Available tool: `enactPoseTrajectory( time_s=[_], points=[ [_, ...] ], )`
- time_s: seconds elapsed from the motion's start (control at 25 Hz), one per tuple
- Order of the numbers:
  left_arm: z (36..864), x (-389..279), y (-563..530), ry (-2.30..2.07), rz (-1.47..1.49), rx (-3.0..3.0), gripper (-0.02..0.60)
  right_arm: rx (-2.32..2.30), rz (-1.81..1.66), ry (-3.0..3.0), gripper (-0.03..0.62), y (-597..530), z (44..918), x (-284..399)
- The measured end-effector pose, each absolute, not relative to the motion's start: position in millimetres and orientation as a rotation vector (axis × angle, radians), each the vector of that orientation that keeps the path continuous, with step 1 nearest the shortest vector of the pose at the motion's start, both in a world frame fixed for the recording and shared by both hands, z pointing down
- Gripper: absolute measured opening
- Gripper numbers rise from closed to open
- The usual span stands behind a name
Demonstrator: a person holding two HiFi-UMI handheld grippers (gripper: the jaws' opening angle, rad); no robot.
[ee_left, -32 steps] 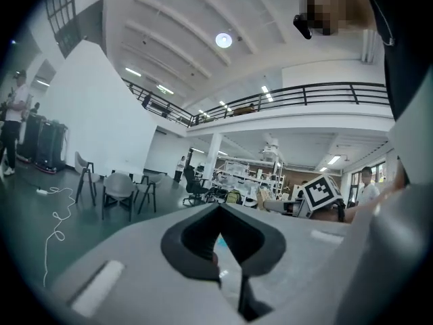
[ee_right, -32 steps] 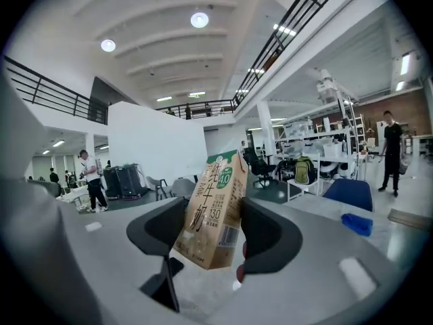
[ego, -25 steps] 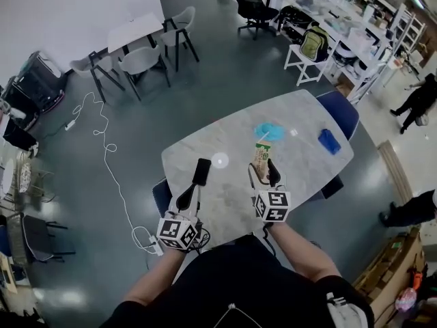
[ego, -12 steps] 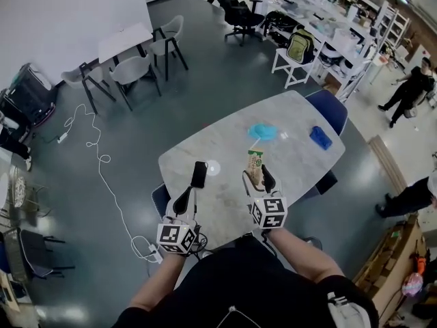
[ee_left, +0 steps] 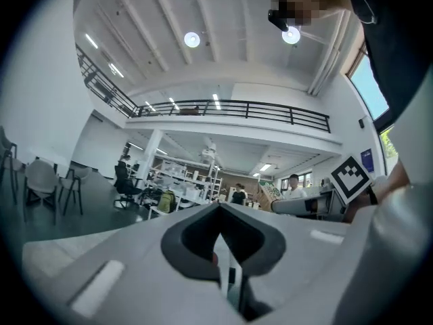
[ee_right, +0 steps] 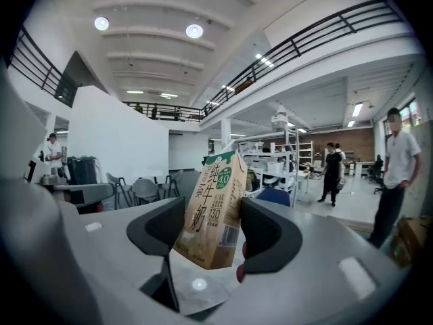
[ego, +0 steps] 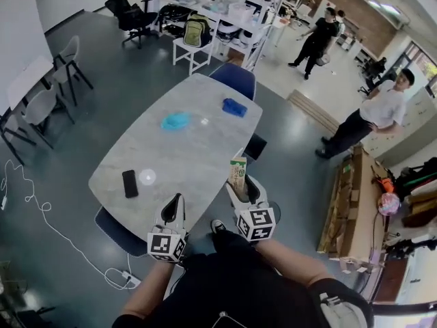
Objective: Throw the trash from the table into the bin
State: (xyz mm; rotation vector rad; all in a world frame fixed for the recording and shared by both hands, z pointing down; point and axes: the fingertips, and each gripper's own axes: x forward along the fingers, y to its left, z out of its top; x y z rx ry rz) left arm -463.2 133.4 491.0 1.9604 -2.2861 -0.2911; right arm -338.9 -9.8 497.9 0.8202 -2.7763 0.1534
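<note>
Milk carton (ee_right: 218, 188), one, clamped in right hand-held gripper (ee_right: 213, 217), left hand-held gripper (ee_left: 220, 215) clenched, two blue scraps (ego: 176, 121)

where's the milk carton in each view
Head view: milk carton lower middle, upright in the right tool.
Left gripper view: carton small, right of centre.
Right gripper view: carton centre, between the jaws.
Shared landmark: person in the white shirt, right of the carton everywhere.
</note>
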Motion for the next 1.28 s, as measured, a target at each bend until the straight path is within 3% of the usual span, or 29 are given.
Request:
enactPoseTrajectory(
  time_s=[0.44,0.72,0.92,1.28],
  points=[
    [500.0,-287.2,22.7,-2.085,-0.171,2.154,0.0,1.009,0.259,-2.785,0.29,-75.0,509.2,-149.7],
    [519.2,-110.7,-74.5,-1.963,-0.135,2.201,0.0,1.096,0.33,-2.75,0.29,-146.5,533.6,33.7],
    [520.6,-14.0,-125.0,-1.824,-0.085,2.26,0.0,1.143,0.399,-2.712,0.29,-180.3,545.0,122.3],
    [524.6,42.5,-155.0,-1.721,0.017,2.344,0.0,1.292,0.479,-2.646,0.29,-187.7,563.9,196.1]
  ],
)
